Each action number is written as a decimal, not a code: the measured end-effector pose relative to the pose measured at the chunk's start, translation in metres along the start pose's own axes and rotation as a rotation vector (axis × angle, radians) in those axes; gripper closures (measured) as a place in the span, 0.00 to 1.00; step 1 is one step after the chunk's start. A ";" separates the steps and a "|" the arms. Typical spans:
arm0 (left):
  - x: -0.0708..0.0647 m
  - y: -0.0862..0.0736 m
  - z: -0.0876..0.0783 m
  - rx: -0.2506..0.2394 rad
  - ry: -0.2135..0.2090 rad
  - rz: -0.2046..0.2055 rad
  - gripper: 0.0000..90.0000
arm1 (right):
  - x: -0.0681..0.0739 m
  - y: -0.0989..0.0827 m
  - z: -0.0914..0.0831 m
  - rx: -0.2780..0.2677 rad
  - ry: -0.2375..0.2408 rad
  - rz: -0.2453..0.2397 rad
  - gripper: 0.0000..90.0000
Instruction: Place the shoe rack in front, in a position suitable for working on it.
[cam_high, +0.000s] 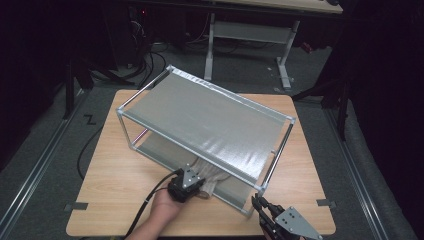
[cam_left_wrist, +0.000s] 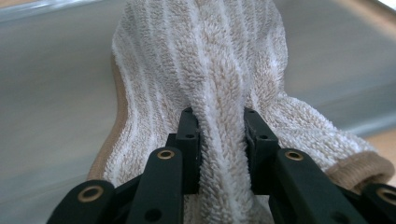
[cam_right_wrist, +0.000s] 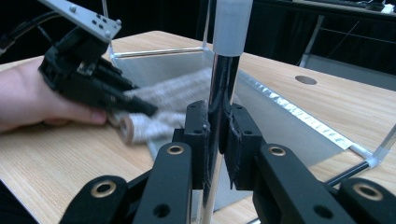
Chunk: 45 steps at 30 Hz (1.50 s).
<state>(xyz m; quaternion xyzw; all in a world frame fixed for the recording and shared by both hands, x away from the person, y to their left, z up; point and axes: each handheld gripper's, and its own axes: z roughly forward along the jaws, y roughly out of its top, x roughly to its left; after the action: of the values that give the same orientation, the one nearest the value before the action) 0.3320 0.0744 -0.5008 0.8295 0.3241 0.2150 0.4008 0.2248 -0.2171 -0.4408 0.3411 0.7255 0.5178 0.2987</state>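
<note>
Dim workshop flooring surrounded a pale wooden desk, seen from above. Nearest, at about 5 o'clock on the desk, the right gripper was clamped on the upright chrome post at the near corner of a two-tier metal rack, apparently steadying it. At about 6 o'clock, a hand held the left gripper, its jaws closed on a bunched fold of a towel. The towel lay half on the rack's grey lower shelf, its near end spilling toward the desk edge. Farther back, the rack's fabric top tier stretched toward 12 o'clock, and beyond it stood the legs of another table in the dark.

The likely risk was that the grip held just one narrow ridge of cloth; a pull could let the pile slip through the pads, or drag the towel against the shelf's front bar and snag it. A hard tug might also shift the light rack if the right gripper's hold on the smooth post slid.

The towel was cream terry cloth with faint paler stripes, looped and fluffy, edged with a tan hem, and crumpled rather than folded flat.
</note>
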 end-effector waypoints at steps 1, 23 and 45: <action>-0.007 0.002 0.001 -0.006 -0.024 0.003 0.80 | 0.000 0.000 0.000 -0.001 0.003 -0.004 0.89; -0.096 0.021 0.005 -0.042 -0.203 0.097 0.53 | 0.004 -0.001 0.001 -0.012 0.005 -0.018 0.89; -0.096 0.020 0.012 -0.028 -0.143 0.190 0.71 | 0.003 0.000 0.002 -0.004 -0.001 -0.004 0.89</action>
<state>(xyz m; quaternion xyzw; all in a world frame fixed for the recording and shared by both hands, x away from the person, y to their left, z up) 0.2802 -0.0096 -0.5009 0.8640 0.2117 0.1966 0.4123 0.2247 -0.2138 -0.4413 0.3393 0.7251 0.5185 0.3005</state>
